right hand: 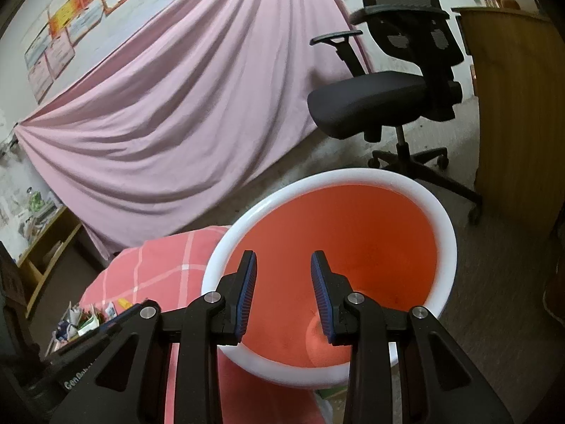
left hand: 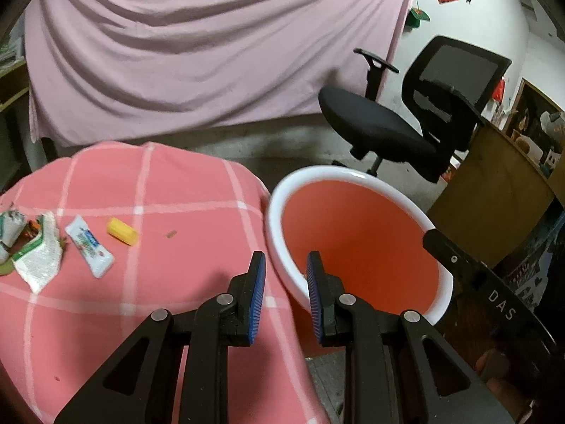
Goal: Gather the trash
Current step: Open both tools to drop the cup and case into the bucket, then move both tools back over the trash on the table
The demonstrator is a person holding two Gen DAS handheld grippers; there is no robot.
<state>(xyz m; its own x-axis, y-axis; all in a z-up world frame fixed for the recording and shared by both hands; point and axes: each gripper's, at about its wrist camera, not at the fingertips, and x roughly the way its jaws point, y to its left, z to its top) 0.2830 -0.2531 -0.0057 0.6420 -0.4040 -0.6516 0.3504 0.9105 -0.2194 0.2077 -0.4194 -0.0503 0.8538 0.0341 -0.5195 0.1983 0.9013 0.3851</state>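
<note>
1. An orange bin [left hand: 356, 247] with a thick white rim sits tilted just beside the right edge of a counter draped in a pink checked cloth [left hand: 169, 183]. From the right wrist view, the bin's [right hand: 353, 240] inside looks bare apart from its pale round floor.
2. The trash lies on the counter's left part, well apart from the bin: a small yellow piece [left hand: 122, 231], a white toothpaste-like tube [left hand: 90, 246], a torn white and green wrapper [left hand: 39, 258] and more crumpled packaging [left hand: 10, 229] at the far left edge.
3. The left claw [left hand: 286, 275] hovers over the bin's near rim, its blue pads slightly spread, nothing between them.
4. The right claw [right hand: 284, 279] hangs over the bin's mouth, pads parted and holding nothing.
5. Behind, a mauve sheet [left hand: 212, 53] hangs draped above the floor, and a black office chair [left hand: 406, 120] stands near a wooden cabinet [left hand: 494, 194].
</note>
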